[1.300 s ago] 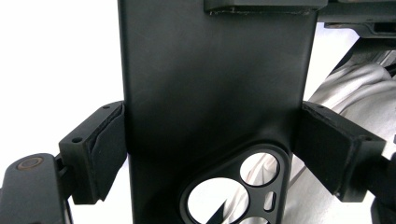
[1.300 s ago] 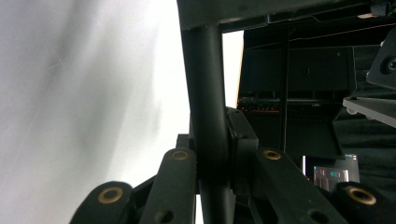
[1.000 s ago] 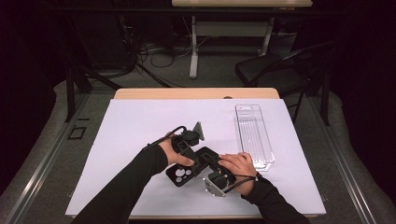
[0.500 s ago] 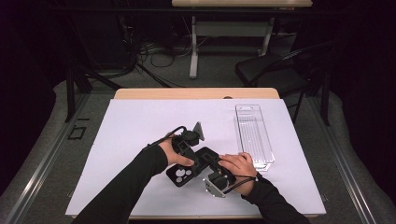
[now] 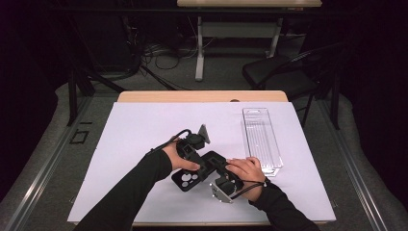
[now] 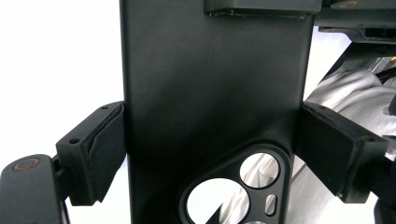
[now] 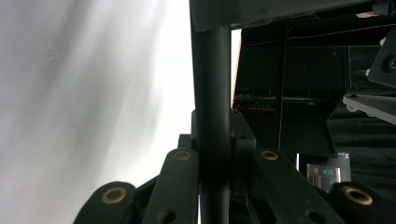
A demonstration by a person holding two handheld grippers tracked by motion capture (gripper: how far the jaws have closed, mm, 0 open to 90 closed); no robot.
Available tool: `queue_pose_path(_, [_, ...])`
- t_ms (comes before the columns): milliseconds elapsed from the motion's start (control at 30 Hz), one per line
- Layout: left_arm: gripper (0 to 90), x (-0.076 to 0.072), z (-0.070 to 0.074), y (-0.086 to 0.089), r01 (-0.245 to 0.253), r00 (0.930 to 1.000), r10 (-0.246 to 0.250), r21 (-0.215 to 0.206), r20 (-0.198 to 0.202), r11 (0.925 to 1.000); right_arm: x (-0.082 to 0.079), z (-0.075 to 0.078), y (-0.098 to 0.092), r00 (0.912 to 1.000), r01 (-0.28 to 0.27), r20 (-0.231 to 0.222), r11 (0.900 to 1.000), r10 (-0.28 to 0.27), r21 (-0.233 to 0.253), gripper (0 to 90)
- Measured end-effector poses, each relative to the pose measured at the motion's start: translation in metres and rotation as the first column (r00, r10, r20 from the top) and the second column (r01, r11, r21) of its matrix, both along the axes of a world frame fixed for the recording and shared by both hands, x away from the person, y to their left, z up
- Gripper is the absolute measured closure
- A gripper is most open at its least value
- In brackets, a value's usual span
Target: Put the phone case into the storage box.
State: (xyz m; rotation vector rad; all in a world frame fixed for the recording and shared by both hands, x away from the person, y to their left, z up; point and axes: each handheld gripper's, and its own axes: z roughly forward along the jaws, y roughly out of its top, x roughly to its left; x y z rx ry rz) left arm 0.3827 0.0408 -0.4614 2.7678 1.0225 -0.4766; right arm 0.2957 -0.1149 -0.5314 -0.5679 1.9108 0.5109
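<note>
A black phone case [image 5: 188, 180] with round camera cutouts lies just above the white table cover, held between both hands. My left gripper [image 5: 193, 153] spans its width; in the left gripper view the two pads [image 6: 105, 149] press on the long sides of the case [image 6: 210, 93], so my left gripper [image 6: 212, 144] is shut on it. My right gripper [image 5: 222, 179] grips the case's other end. In the right gripper view the case [image 7: 211, 84] stands edge-on, and my right gripper [image 7: 212, 156] is shut on that thin edge.
A clear, long plastic box [image 5: 261, 139] lies on the table to the right of the hands. The white cover [image 5: 139, 130] runs wide to the left and far side. Beyond the table stand a dark chair [image 5: 281, 72] and a desk frame with cables.
</note>
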Motion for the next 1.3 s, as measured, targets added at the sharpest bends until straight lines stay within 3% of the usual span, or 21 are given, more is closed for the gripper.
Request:
queue_pose_path(767, [12.0,-0.001,0.004,0.001,-0.028,0.9989,0.028,-0.015,0.037,0.9995,0.0,0.001,0.0,0.9999,0.005,-0.013,1.0,-0.005,0.006,85.5])
queue_pose_path(1300, [14.3,-0.004,0.021,0.015,-0.048,0.996,0.051,-0.047,0.074,0.9977,0.003,0.003,-0.005,0.9991,0.025,-0.034,0.999,-0.025,0.021,85.5])
